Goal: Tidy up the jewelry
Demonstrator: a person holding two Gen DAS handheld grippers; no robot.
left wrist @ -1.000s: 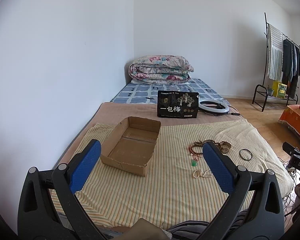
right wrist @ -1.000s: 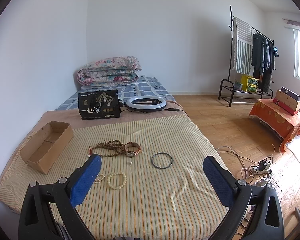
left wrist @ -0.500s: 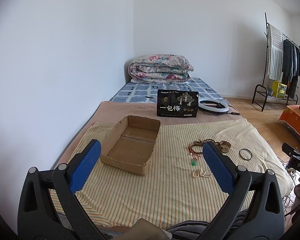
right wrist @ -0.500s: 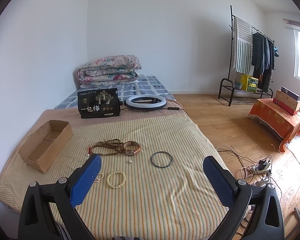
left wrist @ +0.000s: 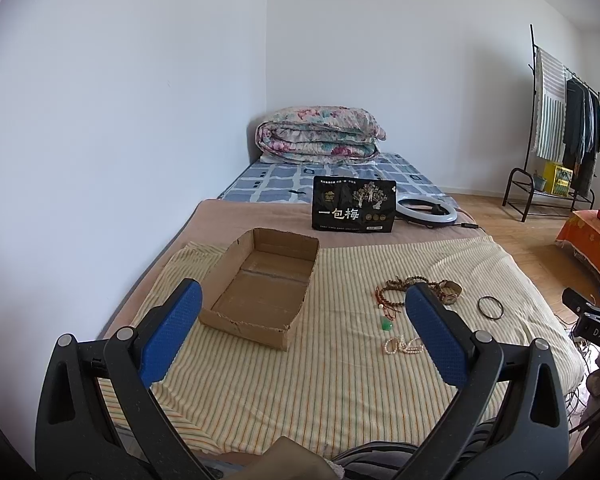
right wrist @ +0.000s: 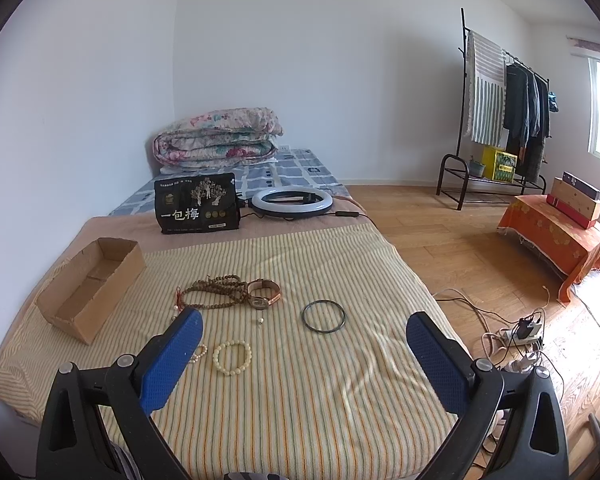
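- On the bed (right wrist: 340,420), under its striped cover, the layout matches the views of a second ago; only the right wrist view has crept slightly closer to the jewelry, so the task looks barely begun.
- Left of the jewelry, the cardboard box (left wrist: 260,280) lies empty, open side up, well apart from the pieces; it is probably where they should go.
- Both the left tongs (left wrist: 300,336) and the right tongs (right wrist: 304,356) hang above the near edge of the bed, spread wide and carrying nothing.
- At mid-bed the brown bead string (right wrist: 216,292) touches the watch (right wrist: 264,294), with the black bangle (right wrist: 324,316) just beside them.
- Nearest the right tongs lies the white bead bracelet (right wrist: 232,357), a likely first pick.
- Smallest, the green pendant (left wrist: 387,323) lies between the bead string and the white bracelet.
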